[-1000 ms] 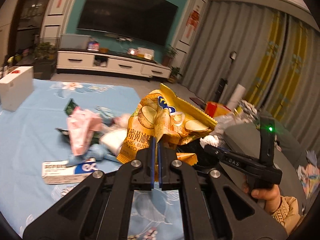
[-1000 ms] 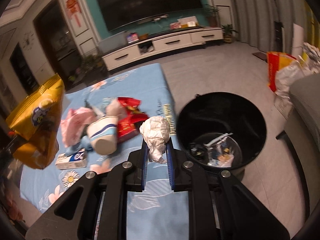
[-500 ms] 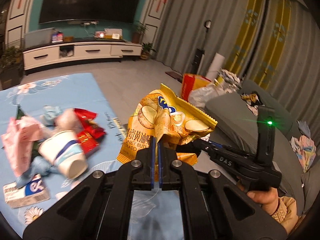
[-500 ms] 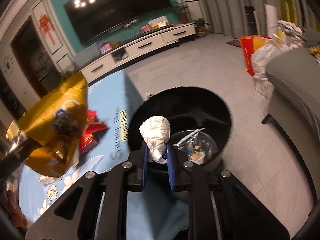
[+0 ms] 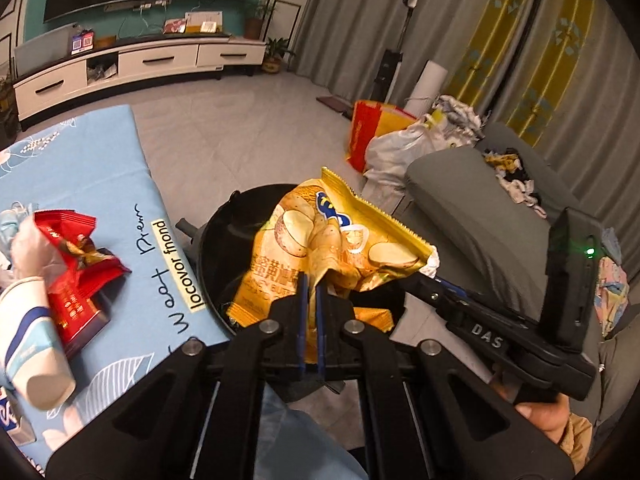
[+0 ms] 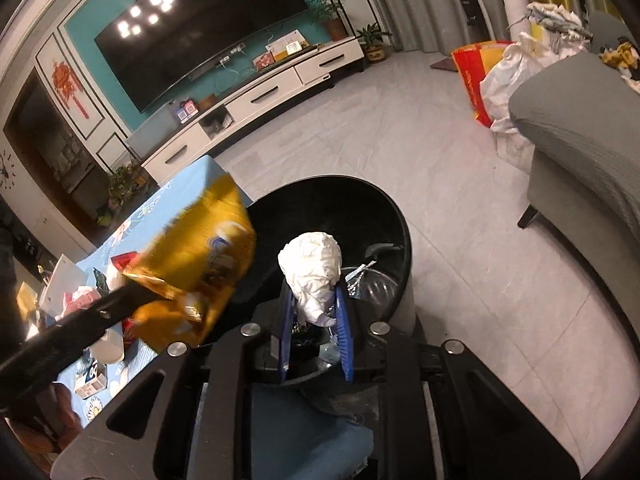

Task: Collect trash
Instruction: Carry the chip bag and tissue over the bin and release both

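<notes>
The desk (image 5: 92,184), covered in a blue flower-print cloth, occupies the left of the left wrist view, its edge just beside the black bin (image 6: 384,216) on the grey floor. The bin stands open, with scraps visible at its bottom. The yellow chip bag (image 5: 328,248) hangs over the bin's mouth, pinched at its lower edge by the left tongs (image 5: 310,292), whose jaws are closed tight on the foil. On the desk near the bin lie a red snack wrapper (image 5: 76,272) and a white-and-blue paper cup (image 5: 28,352) on its side, the two touching. The crumpled white paper ball (image 6: 314,272) sits between the blue pads of the right tongs (image 6: 316,308), above the bin's opening; these jaws are opening, the left pad already clear of the paper.
</notes>
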`<state>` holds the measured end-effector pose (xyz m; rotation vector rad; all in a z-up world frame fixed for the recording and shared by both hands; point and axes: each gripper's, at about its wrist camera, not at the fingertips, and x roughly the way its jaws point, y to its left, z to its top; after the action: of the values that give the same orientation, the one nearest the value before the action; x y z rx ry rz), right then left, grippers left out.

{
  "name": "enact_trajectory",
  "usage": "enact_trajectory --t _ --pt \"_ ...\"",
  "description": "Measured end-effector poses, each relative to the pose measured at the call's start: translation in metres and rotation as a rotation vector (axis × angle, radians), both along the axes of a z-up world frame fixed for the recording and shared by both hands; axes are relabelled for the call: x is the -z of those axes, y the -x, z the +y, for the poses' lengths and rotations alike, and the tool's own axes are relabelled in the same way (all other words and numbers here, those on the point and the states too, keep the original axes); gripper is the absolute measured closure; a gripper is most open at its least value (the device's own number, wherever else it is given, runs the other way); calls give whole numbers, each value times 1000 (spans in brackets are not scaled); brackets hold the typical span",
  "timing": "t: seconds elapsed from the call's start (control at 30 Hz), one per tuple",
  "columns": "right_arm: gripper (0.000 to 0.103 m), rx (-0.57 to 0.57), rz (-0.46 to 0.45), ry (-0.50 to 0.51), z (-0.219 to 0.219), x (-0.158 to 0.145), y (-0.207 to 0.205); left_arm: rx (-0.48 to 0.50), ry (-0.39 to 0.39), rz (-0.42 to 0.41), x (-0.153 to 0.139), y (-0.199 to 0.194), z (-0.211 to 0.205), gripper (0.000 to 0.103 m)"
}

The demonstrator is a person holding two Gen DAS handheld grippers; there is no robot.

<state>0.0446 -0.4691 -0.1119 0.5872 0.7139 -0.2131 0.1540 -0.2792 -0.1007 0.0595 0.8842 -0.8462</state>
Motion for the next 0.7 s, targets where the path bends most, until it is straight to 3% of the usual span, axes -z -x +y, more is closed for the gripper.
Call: enact_trajectory --t 0.03,0.1,0.13,0.17,0.2,0.3,0.5,0.7 --pt "77 -3 1 -7 -1 3 -3 -4 -6 7 4 -4 -4 98" --pt "68 -16 5 -31 -5 9 -12 -14 -5 30 10 -12 -9 75" --pt "63 -21 9 -47 -6 12 -15 -23 -7 29 13 -13 -11 69" --pt "50 -18 18 -63 -8 16 -18 -31 -11 27 14 -15 -12 61" --pt "44 -5 21 -80 -11 18 -18 -30 -7 28 14 -16 -13 53" --pt "43 7 11 -97 -11 18 -12 -31 -2 16 11 -13 -6 37" --pt "40 -12 -5 -133 3 11 8 -47 -14 -9 -2 7 23 17" --pt "37 -79 20 -125 33 4 15 -61 -20 -31 -9 43 74 11"
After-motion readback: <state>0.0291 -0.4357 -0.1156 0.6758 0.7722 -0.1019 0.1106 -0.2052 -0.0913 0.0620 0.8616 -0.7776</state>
